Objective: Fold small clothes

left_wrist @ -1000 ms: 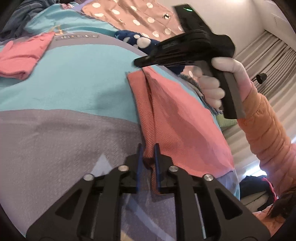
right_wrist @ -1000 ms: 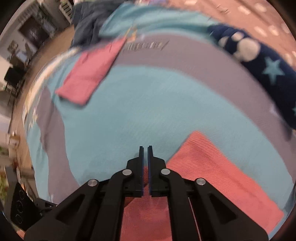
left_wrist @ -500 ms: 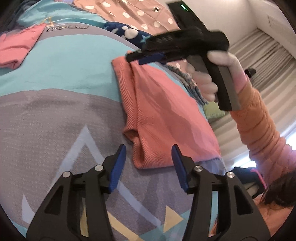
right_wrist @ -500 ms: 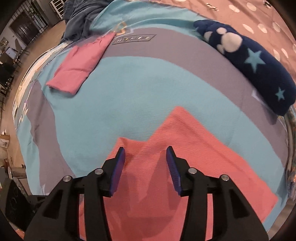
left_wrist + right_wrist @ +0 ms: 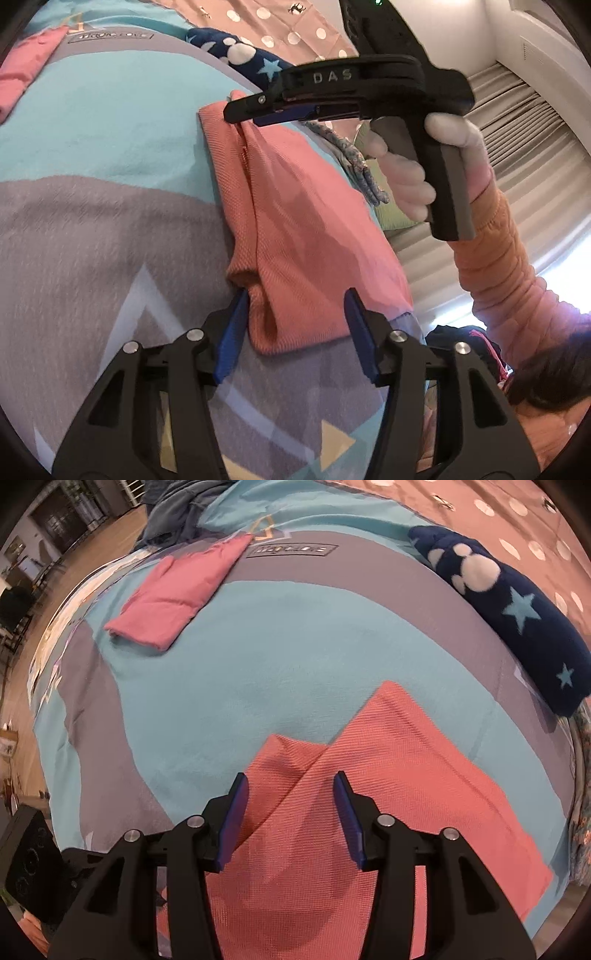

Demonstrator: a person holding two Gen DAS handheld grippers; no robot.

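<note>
A coral knit cloth point(image 5: 295, 221) lies folded lengthwise on the teal and grey bedspread point(image 5: 92, 147). My left gripper point(image 5: 295, 295) stands at its near end. The jaws are closing, with the cloth's near corner between them and the pads not pressing it. Above the far end, a person's hand point(image 5: 406, 184) holds my right gripper point(image 5: 251, 112). In the right wrist view that gripper point(image 5: 290, 777) points down over the coral cloth point(image 5: 406, 775), its jaws opening and holding nothing. A folded pink cloth point(image 5: 177, 594) lies at the far left.
A dark blue blanket point(image 5: 517, 616) with white stars lies along the right, by a pink dotted cover point(image 5: 295, 29). A blue-grey heap of clothes point(image 5: 177, 509) sits at the far end. The bed's edge and a curtain point(image 5: 517, 129) are on the right.
Both grippers were shut on the coral cloth a second ago and have opened and let go. The cloth now lies on the bed, and the left gripper has come up to its near end.
</note>
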